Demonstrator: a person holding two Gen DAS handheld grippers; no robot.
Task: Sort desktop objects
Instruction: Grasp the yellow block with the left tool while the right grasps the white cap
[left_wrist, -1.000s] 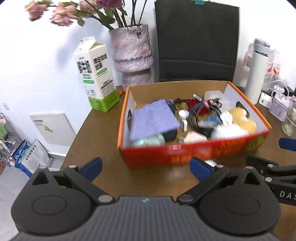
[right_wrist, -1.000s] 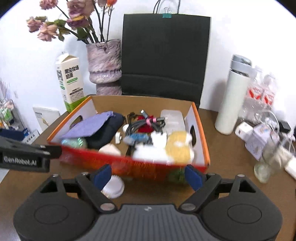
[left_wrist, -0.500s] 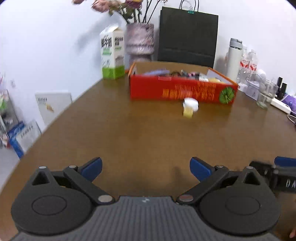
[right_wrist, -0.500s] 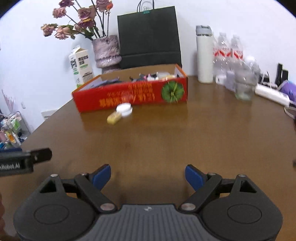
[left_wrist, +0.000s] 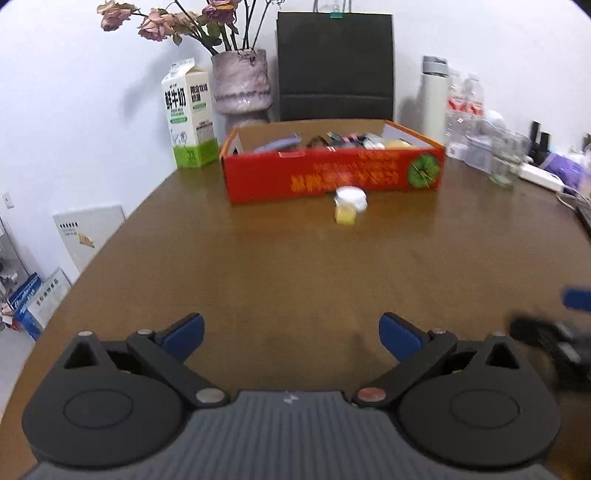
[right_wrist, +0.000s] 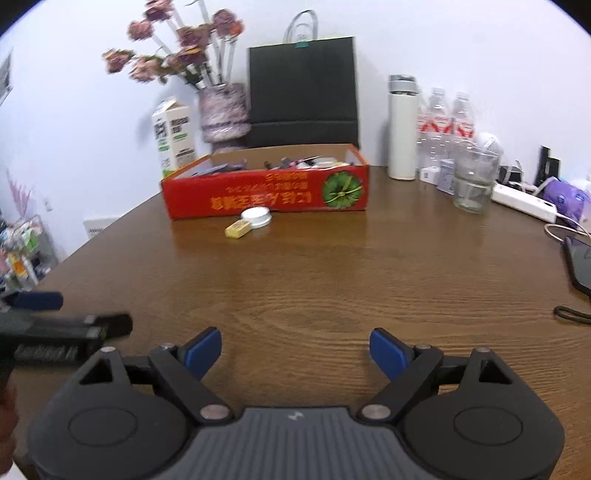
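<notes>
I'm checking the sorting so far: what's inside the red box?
Above the red box rim show a purple cloth, dark cables and a yellow item. Its front wall hides everything lower down.

My two tongs hang over the near edge of the table, well back from everything else. At twelve o'clock sits the box with odds and ends in it; just before it lie a lid and a small block, touching. Behind the box, at eleven o'clock, stand a carton and a vase, with a bag to their right. At one o'clock stand a flask, bottles and a glass.
</notes>
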